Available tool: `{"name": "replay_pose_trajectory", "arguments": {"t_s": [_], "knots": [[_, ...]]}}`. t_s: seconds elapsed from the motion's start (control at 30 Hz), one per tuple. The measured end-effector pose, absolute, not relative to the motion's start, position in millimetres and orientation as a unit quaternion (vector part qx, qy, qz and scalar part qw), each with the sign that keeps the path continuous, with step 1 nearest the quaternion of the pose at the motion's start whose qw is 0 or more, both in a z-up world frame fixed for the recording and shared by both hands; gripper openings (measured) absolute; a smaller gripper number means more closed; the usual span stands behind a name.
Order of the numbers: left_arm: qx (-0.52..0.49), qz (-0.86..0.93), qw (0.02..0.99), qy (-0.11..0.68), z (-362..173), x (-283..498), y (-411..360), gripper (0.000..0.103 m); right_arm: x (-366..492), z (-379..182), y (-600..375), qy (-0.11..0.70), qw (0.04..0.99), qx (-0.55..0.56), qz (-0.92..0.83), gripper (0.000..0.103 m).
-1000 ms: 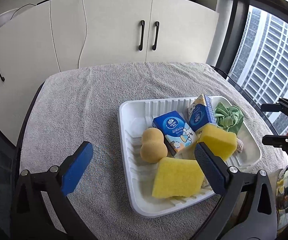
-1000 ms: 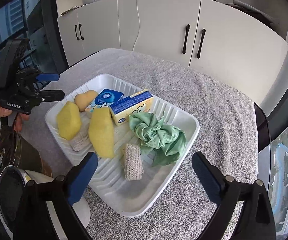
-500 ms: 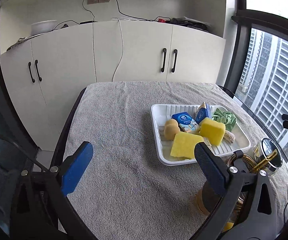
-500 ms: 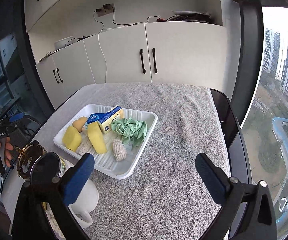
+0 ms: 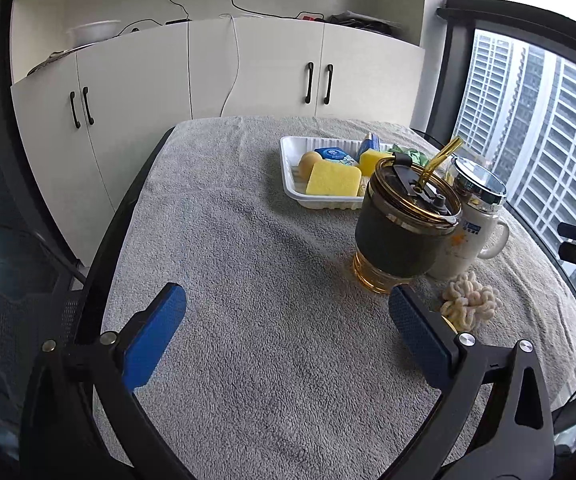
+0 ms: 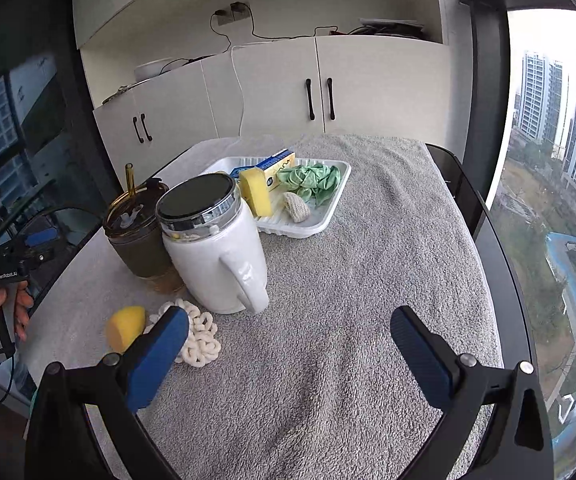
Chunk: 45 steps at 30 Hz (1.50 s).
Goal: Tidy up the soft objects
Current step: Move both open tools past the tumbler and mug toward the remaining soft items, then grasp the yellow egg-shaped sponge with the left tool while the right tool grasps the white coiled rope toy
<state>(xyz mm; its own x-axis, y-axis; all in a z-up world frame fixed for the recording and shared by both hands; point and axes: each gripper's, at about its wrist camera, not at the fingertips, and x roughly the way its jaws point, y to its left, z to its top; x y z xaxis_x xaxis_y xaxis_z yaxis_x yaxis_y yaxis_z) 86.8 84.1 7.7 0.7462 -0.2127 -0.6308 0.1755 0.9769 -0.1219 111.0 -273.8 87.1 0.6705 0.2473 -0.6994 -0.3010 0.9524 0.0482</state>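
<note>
Between picks: left tool (image 5: 286, 334) and right tool (image 6: 288, 354) wide, empty, above towel-covered surface (image 6: 367, 280); next, closing on white knitted piece (image 6: 200, 334), carrying to tray (image 6: 327, 216).

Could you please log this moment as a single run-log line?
left gripper: open, empty | right gripper: open, empty | tray: holds sponges, green cloth | outside tray: white knitted piece, beside white mug

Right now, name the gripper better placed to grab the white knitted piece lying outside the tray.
Probably the right gripper. Its open jaws sit just beside the white knitted piece, the near finger overlapping it in view. The left gripper is also open, but the piece lies outside its right finger.
</note>
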Motion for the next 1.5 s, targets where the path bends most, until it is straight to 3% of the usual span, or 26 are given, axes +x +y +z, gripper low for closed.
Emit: {"name": "replay_pose_trajectory", "arguments": {"t_s": [0.47, 0.83, 0.97, 1.37, 1.5], "knots": [[-0.011, -0.151, 0.919, 0.363, -16.7, 34.8, 21.9, 0.103, 71.5, 55.7, -208.7, 0.392, 0.899, -0.052, 0.187, 0.103], [0.029, -0.160, 0.910, 0.381, -33.1, 61.4, -26.8, 0.103, 113.2, 25.2, -193.8, 0.428, 0.884, -0.059, 0.181, 0.101], [0.038, -0.153, 0.906, 0.394, -38.1, 75.9, -31.9, 0.103, 125.7, 17.4, -195.6, 0.445, 0.875, -0.053, 0.184, 0.094], [0.042, -0.135, 0.898, 0.417, -51.8, 83.0, -29.7, 0.101, 141.3, 0.3, -176.0, 0.469, 0.856, -0.058, 0.207, 0.093], [0.043, -0.137, 0.893, 0.427, -56.5, 86.7, -31.7, 0.088, 143.8, -5.0, -170.9, 0.480, 0.852, -0.058, 0.203, 0.091]]}}
